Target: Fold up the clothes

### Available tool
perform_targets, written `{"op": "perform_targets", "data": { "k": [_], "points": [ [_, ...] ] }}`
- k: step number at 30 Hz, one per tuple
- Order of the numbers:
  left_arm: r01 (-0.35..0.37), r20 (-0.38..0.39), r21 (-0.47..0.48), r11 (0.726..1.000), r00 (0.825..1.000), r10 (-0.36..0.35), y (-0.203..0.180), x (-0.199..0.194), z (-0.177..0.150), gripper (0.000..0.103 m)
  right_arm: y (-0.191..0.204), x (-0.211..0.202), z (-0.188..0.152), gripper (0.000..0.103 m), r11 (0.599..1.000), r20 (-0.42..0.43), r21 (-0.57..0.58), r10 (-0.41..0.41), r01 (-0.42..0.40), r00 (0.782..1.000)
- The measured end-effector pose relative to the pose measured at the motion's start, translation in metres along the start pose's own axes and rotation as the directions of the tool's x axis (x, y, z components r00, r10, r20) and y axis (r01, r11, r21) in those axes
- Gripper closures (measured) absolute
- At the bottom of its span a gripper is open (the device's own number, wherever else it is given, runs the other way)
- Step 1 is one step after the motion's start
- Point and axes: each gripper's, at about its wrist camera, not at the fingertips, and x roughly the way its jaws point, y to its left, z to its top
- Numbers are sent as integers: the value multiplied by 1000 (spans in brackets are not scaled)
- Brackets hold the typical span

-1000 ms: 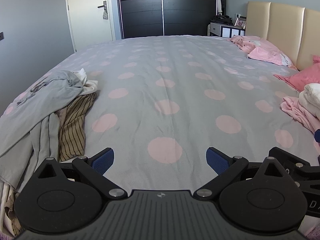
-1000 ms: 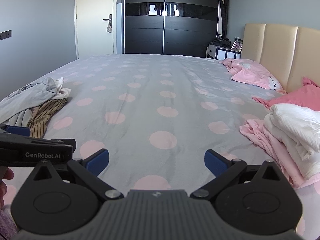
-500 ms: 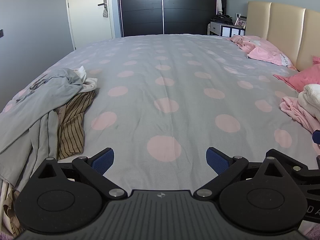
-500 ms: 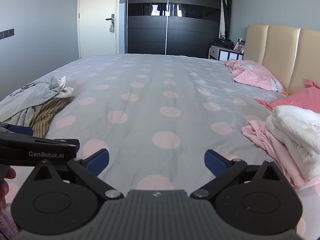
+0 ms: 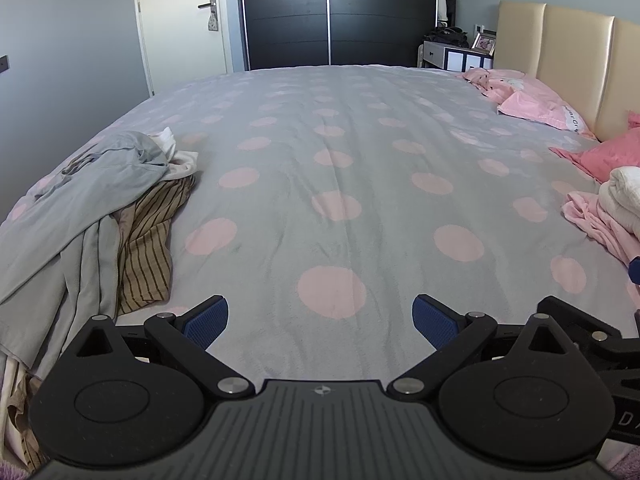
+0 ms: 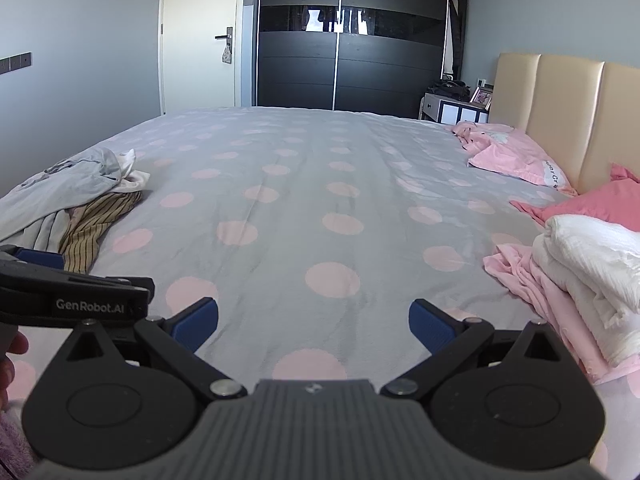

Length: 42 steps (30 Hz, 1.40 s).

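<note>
A heap of unfolded clothes lies on the left of the bed: a grey garment (image 5: 80, 208) over a brown striped one (image 5: 148, 240) and a white piece (image 5: 176, 156). The same heap shows in the right wrist view, grey garment (image 6: 60, 196) and striped one (image 6: 96, 220). Folded white cloth (image 6: 592, 264) rests on pink cloth (image 6: 532, 280) at the right. My left gripper (image 5: 320, 320) is open above the bedspread, holding nothing. My right gripper (image 6: 312, 324) is open too, with nothing between its blue pads (image 6: 196, 324).
The bed has a grey spread with pink dots (image 5: 332, 208). Pink pillows (image 6: 516, 160) lie against the beige headboard (image 6: 560, 108). A dark wardrobe (image 6: 352, 40), a door (image 6: 200, 36) and a nightstand (image 6: 452, 108) stand beyond. A hand (image 6: 12, 356) shows at the left edge.
Both grippers stay open. The right wrist view has tilted up slightly and shifted; the left has barely moved. The clothes lie as before.
</note>
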Motion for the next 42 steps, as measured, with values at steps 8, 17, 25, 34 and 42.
{"op": "perform_targets", "data": {
  "k": [8,17,25,34,42],
  "points": [
    [-17,-27,-39,999,1000,16,35,10,2,6,-6,9,1,1,1000,-26,-14,-10,9,1000],
    [-95,-121,59,994,987,101,119,33,14,36,-9,28,16,1,990,-116,-95,93,-104,989],
    [-229,-96,52,972,968,233,216,56,25,59,-3,49,15,1,976,-193,-125,150,-176,970],
    [-329,-50,106,938,941,335,268,95,14,70,10,80,9,1,977,-247,-90,167,-194,955],
    [-452,76,180,874,892,446,262,102,16,77,19,92,7,1,977,-263,-87,167,-196,950]
  ]
}}
